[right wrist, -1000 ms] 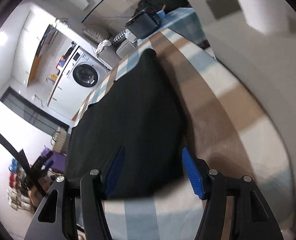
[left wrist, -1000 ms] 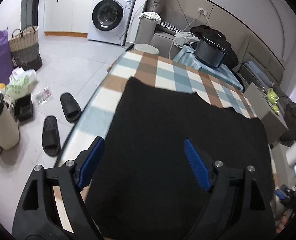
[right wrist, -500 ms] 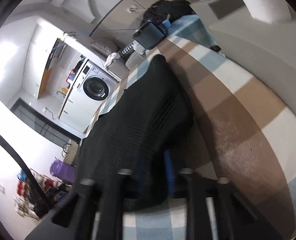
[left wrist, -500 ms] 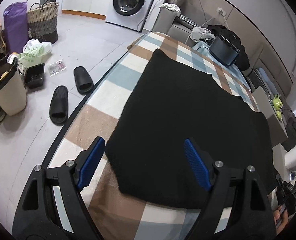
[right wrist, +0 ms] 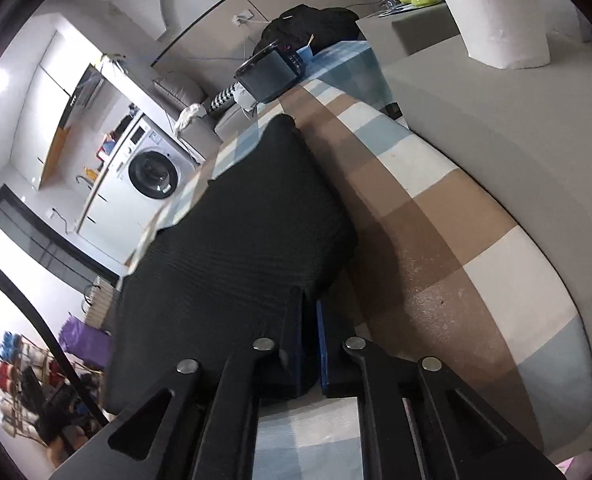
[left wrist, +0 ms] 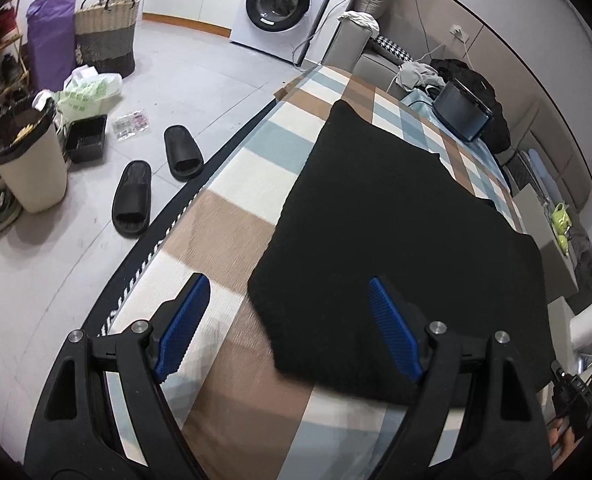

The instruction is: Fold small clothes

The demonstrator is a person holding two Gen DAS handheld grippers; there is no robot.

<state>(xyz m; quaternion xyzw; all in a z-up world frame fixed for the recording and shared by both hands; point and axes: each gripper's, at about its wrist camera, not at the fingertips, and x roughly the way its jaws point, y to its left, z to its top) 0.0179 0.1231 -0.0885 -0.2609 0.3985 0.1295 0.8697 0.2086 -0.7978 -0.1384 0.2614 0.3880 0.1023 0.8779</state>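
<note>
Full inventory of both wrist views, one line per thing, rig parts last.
black garment: 1, black knit, flat on the checked cloth
checked cloth: 1, brown, blue and cream, covering the table
slippers: 2, black, on the floor
washing machine: 1, white, far wall
woven basket: 1, tan and dark, on the floor
purple bag: 1, beside the basket
bin: 1, cream with black liner, floor
paper roll: 1, white, counter
left hand-held gripper: 1, black with blue pads, open over the garment's near corner
right hand-held gripper: 1, shut on the garment's edge
</note>
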